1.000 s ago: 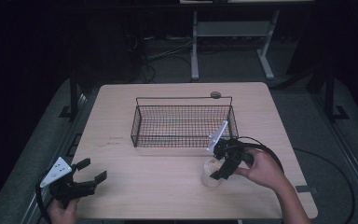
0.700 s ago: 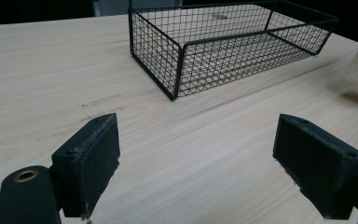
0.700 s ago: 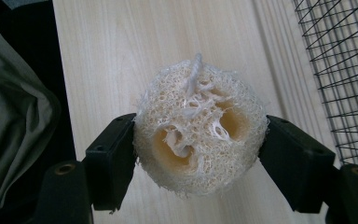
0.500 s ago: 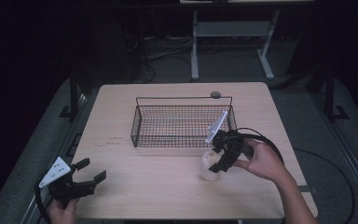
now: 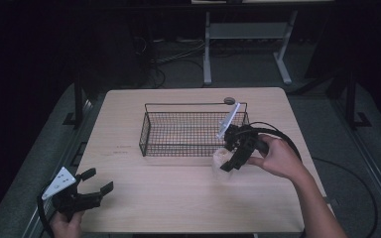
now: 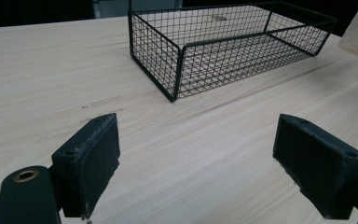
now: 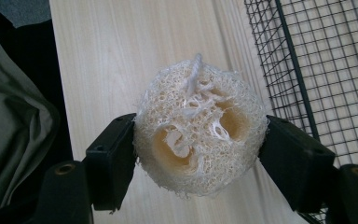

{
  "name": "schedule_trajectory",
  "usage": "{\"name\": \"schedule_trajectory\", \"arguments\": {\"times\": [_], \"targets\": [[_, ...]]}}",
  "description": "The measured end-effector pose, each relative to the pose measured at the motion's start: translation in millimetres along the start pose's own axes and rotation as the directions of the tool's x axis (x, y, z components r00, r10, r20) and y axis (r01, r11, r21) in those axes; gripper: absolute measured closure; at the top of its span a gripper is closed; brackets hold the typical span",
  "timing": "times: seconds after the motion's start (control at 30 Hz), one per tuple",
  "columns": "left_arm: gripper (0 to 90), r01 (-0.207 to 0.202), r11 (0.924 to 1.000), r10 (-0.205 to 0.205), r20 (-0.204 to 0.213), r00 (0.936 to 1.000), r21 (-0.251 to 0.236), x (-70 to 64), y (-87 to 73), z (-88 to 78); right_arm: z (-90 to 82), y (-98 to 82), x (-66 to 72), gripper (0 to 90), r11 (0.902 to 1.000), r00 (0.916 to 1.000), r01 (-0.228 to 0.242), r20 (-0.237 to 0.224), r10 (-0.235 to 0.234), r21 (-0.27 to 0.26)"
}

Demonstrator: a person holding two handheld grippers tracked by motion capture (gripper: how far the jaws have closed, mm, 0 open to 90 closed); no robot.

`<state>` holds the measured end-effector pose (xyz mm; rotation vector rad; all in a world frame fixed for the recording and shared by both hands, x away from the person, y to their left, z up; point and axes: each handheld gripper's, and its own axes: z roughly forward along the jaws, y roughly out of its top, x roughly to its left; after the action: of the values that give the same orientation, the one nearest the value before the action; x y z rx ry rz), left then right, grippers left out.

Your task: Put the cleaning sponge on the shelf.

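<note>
Left gripper at the bench's near left corner, jaws wide apart with nothing between them, black wire basket mid-bench, right gripper just beside its near right corner, jaws clamped on a pale loofah.

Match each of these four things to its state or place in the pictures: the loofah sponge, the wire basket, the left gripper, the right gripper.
Things:
1. loofah sponge
2. wire basket
3. left gripper
4. right gripper

States or places:
A. jaws wide open, nothing between them, at the table's near left corner
B. clamped between two black jaws
C. stands on the table with nothing in it
D. shut on something pale, beside the basket's right end

Pairs: 1-B, 2-C, 3-A, 4-D
</note>
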<state>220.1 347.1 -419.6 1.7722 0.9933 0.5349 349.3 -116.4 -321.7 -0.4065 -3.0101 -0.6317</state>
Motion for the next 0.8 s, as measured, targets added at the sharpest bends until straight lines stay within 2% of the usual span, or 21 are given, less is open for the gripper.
{"name": "schedule_trajectory", "arguments": {"times": [0.5,0.8], "targets": [[13.8,-0.003,1.0000,0.003,0.000,1.0000,-0.001,0.8,0.1,-0.9,-15.3,14.6,-16.9,28.6,0.9999,0.9998,-0.014,0.016,0.014,0.005],[13.8,-0.004,1.0000,0.004,-0.002,1.0000,-0.004,0.9,0.4,-1.5,-18.5,22.4,-27.4,28.6,0.9995,0.9994,-0.029,0.019,0.029,0.012]]}}
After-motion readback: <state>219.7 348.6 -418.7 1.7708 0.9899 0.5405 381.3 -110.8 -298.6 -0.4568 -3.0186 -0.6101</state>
